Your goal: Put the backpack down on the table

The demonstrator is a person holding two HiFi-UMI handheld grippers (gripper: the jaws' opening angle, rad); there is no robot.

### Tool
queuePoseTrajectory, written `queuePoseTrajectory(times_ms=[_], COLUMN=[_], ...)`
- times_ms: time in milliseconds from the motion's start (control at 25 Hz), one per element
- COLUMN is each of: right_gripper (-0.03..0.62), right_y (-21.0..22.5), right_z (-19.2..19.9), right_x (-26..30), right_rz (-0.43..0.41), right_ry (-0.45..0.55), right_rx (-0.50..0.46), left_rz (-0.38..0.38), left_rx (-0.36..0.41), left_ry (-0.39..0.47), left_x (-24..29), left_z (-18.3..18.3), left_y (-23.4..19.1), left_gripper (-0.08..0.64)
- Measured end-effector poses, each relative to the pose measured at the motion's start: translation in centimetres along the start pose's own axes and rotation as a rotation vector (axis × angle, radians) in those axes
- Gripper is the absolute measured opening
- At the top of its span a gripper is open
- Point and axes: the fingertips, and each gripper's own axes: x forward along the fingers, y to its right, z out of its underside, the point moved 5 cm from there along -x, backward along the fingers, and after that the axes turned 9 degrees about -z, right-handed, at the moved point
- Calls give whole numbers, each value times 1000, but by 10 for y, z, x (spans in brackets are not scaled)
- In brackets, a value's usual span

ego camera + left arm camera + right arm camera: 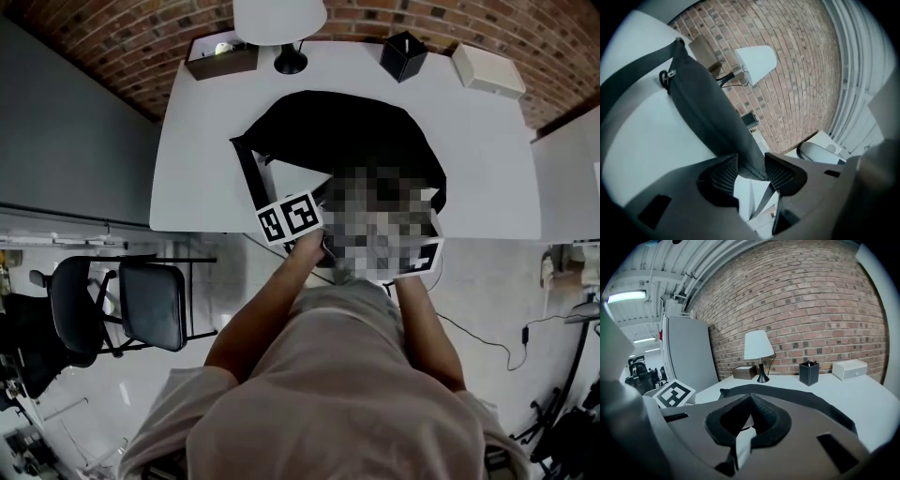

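The black backpack (337, 131) lies flat on the white table (206, 141), with a strap trailing toward the near-left edge. My left gripper (751, 171) is shut on a black fold of the backpack (703, 103), which runs up and away from the jaws. Its marker cube (289, 217) sits at the bag's near-left edge. My right gripper (749, 401) is shut, its pads meeting with nothing between them. It hovers just short of the backpack (811, 401), and its marker cube (422, 258) is at the table's near edge. A mosaic patch hides both sets of jaws in the head view.
Along the far edge by the brick wall stand a white lamp (279, 23), a brown box (221, 56), a black pen holder (403, 54) and a white box (487, 68). A black chair (141, 305) stands on the floor left of the table.
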Motion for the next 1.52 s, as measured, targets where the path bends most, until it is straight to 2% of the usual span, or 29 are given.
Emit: queuePoseTrajectory(times_ms=[120, 320, 520, 640, 880, 1120, 1320, 1520], right_gripper=[2, 2, 2, 2, 2, 2, 2, 0], right_y=[-6, -18, -36, -45, -61, -80, -94, -104], right_z=[-2, -11, -18, -18, -18, -12, -9, -5], right_x=[-4, -14, -19, -19, -19, -19, -20, -21], right_rz=[8, 31, 34, 43, 64, 99, 124, 157], right_ry=[15, 59, 90, 98, 117, 125, 140, 153], right_rx=[1, -1, -16, -26, -29, -37, -49, -53], left_rz=[-12, -17, -86, -100, -116, -126, -100, -71], left_rx=[129, 344, 622, 726, 852, 950, 1046, 1079], left_ry=[21, 105, 163, 174, 179, 191, 174, 179], left_x=[-11, -37, -64, -75, -94, -113, -124, -133], left_z=[-9, -30, -43, -44, -42, -44, -36, -35], left_y=[17, 46, 68, 76, 78, 76, 80, 80], left_gripper=[179, 160, 153, 146, 50, 20, 6, 5])
